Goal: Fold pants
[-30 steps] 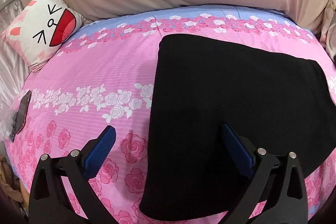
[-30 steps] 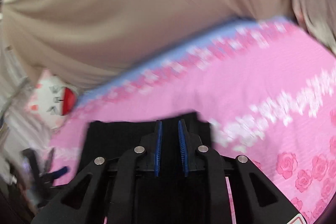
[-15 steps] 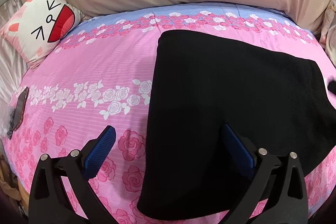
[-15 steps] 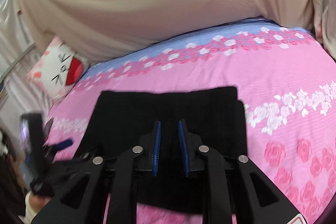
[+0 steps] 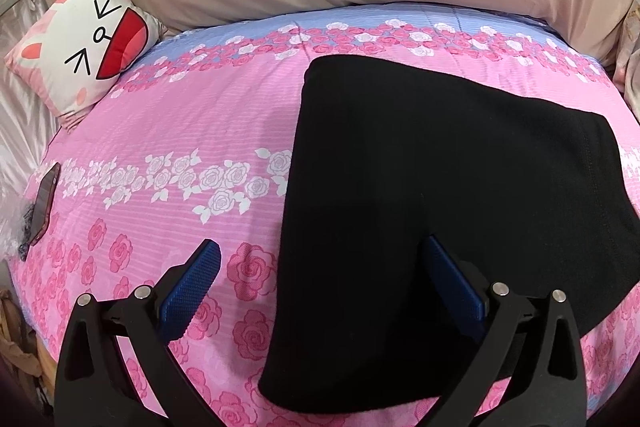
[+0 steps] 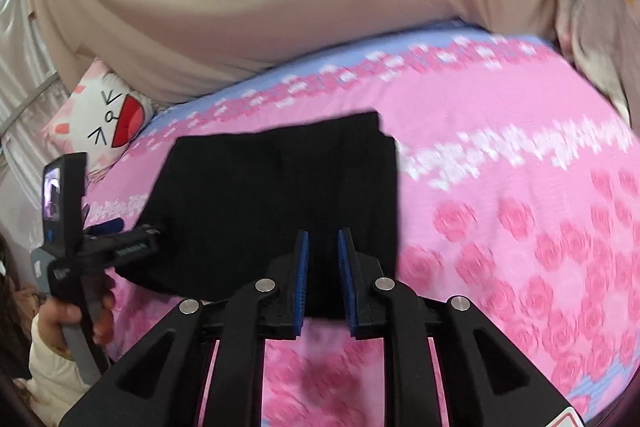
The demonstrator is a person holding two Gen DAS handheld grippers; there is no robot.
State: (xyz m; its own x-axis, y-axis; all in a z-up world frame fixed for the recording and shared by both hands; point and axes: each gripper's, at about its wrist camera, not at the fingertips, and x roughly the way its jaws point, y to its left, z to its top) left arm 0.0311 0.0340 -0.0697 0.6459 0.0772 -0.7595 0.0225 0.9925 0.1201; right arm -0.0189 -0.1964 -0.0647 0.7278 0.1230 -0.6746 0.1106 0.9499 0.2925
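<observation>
I see the pants folded flat on the bed, straight ahead; my left tool gapes astride their near-left edge; my right tool, nearly clenched, holds nothing.

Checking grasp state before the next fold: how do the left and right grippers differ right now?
The left gripper has its blue-padded fingers spread wide; the right gripper has its fingers drawn close, leaving a narrow gap. The left straddles the left edge of the folded black pants, one finger over the pink rose-print bedspread; the right points at their near edge. Neither visibly holds fabric.
</observation>
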